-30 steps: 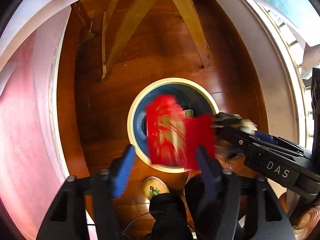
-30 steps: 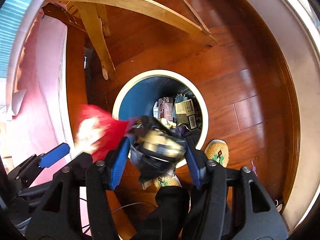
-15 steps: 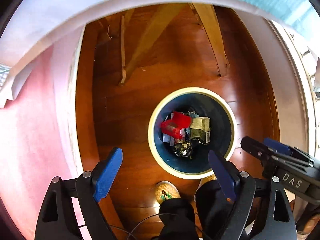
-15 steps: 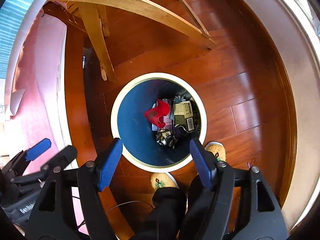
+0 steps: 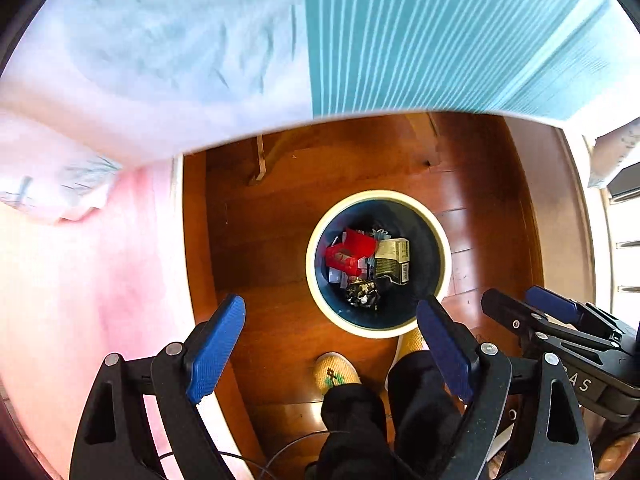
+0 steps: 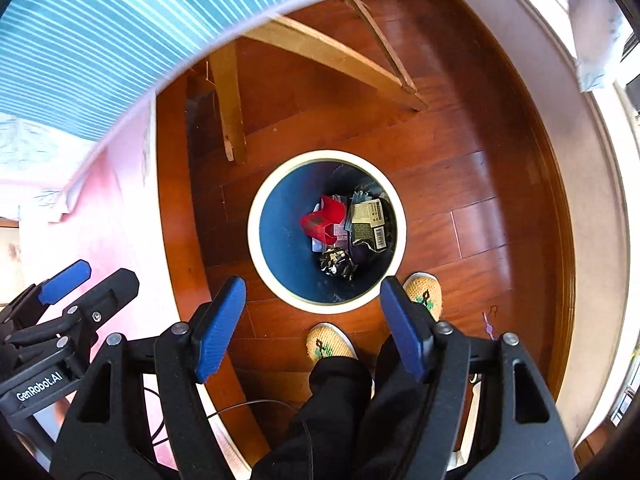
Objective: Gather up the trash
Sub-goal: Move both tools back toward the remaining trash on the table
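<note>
Both claws point nearly straight down over the round bin [image 5: 442, 240], side by side above the wood floor [image 6: 460, 184]. The left claw [image 5: 332, 344] is released, its blue pads spread wide with nothing between them. The right claw [image 6: 310, 328] is likewise spread and empty, and shows at the right edge of the left wrist view. The trash lies at the bottom of the bin: a red wrapper [image 6: 322, 220], a crumpled dark wad [image 6: 338, 262] and a printed carton [image 6: 366, 224], touching one another. A person's two knitted slippers [image 6: 330, 344] stand just beside the bin's near rim. A striped cloth [image 5: 440, 32] on the desk edge fills the top of both views.
</note>
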Available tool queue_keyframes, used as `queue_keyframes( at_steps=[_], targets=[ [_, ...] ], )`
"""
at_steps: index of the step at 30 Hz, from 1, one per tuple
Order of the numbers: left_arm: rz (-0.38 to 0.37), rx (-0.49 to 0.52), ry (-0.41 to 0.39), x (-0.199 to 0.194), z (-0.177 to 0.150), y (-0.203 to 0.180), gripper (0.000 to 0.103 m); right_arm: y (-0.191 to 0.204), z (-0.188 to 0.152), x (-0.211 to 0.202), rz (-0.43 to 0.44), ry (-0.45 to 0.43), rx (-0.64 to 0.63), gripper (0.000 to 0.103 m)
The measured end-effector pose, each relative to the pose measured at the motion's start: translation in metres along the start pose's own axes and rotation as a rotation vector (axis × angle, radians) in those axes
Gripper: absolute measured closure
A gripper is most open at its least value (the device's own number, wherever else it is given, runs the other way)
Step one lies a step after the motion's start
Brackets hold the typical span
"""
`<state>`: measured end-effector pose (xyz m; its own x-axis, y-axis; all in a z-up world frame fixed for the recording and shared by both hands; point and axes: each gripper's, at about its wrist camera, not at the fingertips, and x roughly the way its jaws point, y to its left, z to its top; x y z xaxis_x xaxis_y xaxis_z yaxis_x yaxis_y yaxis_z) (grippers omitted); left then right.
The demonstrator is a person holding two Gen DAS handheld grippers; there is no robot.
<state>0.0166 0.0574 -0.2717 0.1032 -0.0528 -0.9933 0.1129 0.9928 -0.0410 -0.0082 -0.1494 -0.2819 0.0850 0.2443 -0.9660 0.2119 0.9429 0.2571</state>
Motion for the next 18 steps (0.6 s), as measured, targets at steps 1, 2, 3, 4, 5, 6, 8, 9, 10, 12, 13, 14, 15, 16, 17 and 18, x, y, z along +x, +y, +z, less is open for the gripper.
queue_keyframes(
  at_steps=[1,2,3,4,5,6,8,9,10,12,13,14,15,16,17,18],
  targets=[
    [0.0,0.005,-0.007,-0.011,0.0,-0.001,0.014,0.002,-0.001,-0.009,0.002,-0.005,0.001,0.036],
    [-0.002,0.011,-0.014,-0.023,0.001,-0.002,0.014,0.004,-0.002,-0.021,0.006,-0.012,0.001,0.036],
    [-0.004,0.016,-0.024,-0.035,0.001,-0.003,0.014,0.007,-0.003,-0.031,0.008,-0.018,-0.001,0.036],
    [-0.006,0.021,-0.037,-0.048,0.002,-0.003,0.014,0.009,-0.004,-0.04,0.01,-0.025,-0.005,0.036],
    [-0.008,0.026,-0.049,-0.06,0.003,-0.004,0.014,0.012,-0.004,-0.05,0.012,-0.031,-0.01,0.036],
    [-0.01,0.03,-0.062,-0.073,0.004,-0.004,0.014,0.016,-0.005,-0.06,0.014,-0.039,-0.016,0.036],
    [-0.016,0.037,-0.085,-0.098,0.006,-0.004,0.014,0.023,-0.007,-0.081,0.015,-0.055,-0.031,0.036],
    [-0.019,0.039,-0.095,-0.109,0.007,-0.004,0.014,0.027,-0.008,-0.092,0.017,-0.063,-0.038,0.036],
    [-0.022,0.042,-0.108,-0.121,0.007,-0.004,0.014,0.031,-0.008,-0.101,0.019,-0.068,-0.043,0.036],
    [-0.026,0.051,-0.131,-0.145,0.007,-0.003,0.014,0.039,-0.008,-0.121,0.024,-0.082,-0.058,0.036],
    [-0.027,0.056,-0.144,-0.157,0.007,-0.003,0.014,0.043,-0.008,-0.13,0.022,-0.091,-0.07,0.036],
    [-0.028,0.061,-0.155,-0.167,0.007,-0.004,0.014,0.048,-0.008,-0.141,0.02,-0.103,-0.085,0.036],
    [-0.03,0.065,-0.163,-0.177,0.007,-0.004,0.014,0.054,-0.007,-0.15,0.019,-0.114,-0.099,0.036],
    [-0.031,0.072,-0.175,-0.188,0.007,-0.004,0.014,0.059,-0.006,-0.16,0.02,-0.126,-0.114,0.036],
    [-0.031,0.08,-0.187,-0.198,0.006,-0.005,0.014,0.063,-0.006,-0.17,0.019,-0.137,-0.129,0.036],
    [-0.03,0.088,-0.198,-0.207,0.005,-0.006,0.014,0.069,-0.005,-0.182,0.016,-0.153,-0.147,0.036]
  ],
)
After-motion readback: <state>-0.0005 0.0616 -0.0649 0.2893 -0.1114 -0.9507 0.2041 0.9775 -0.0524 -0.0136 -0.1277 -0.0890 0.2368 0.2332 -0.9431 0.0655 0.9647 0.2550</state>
